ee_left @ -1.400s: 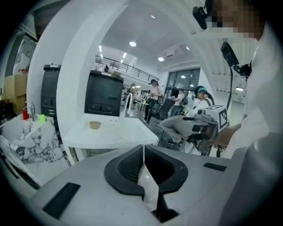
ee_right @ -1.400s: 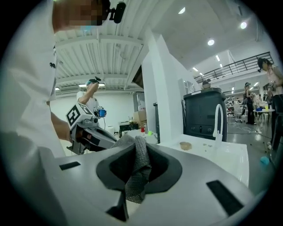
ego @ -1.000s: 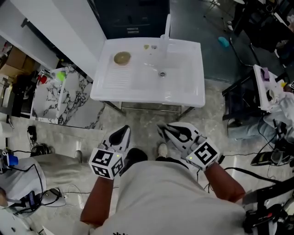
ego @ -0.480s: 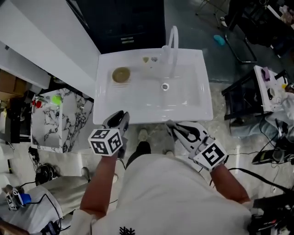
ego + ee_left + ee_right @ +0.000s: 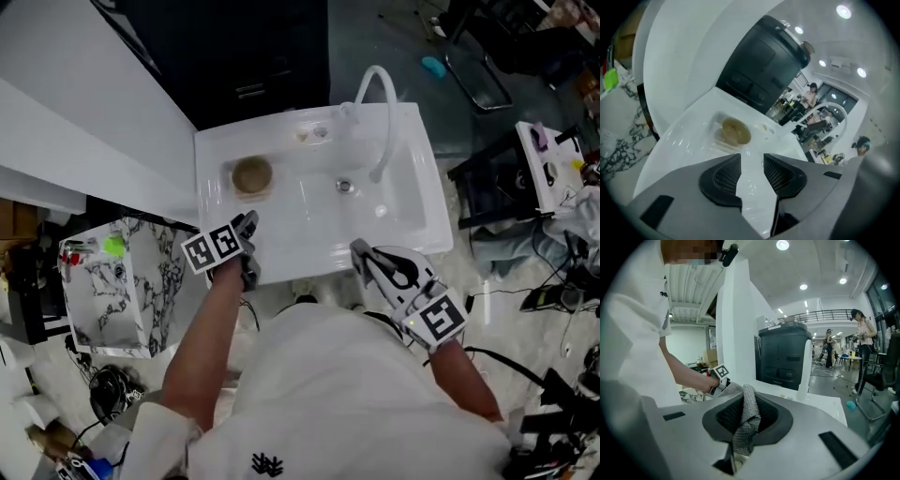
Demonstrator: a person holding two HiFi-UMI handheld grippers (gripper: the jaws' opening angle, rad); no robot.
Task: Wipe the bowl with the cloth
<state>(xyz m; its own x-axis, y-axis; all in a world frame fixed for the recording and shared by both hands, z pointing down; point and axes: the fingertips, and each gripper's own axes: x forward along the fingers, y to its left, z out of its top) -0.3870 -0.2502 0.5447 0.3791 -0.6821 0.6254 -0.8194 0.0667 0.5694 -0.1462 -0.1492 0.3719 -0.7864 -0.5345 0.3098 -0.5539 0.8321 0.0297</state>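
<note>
Now, lining up with the left gripper point(image 5: 247, 225) over the near-left edge of the white sink point(image 5: 412, 206), aimed straight at the brown bowl point(image 5: 251, 175) sitting on the far-left drainer, not yet touching it. Just been opening those jaws, now spread wide, with only bare white surface showing between the pads, probably to steady or lift the bowl. Over on the near right, holding the right gripper point(image 5: 362, 251) at the sink's near edge, clamped tight on a grey knitted cloth point(image 5: 746, 420), presumably held ready for the wipe. No wiping begun yet, by the look of it.
</note>
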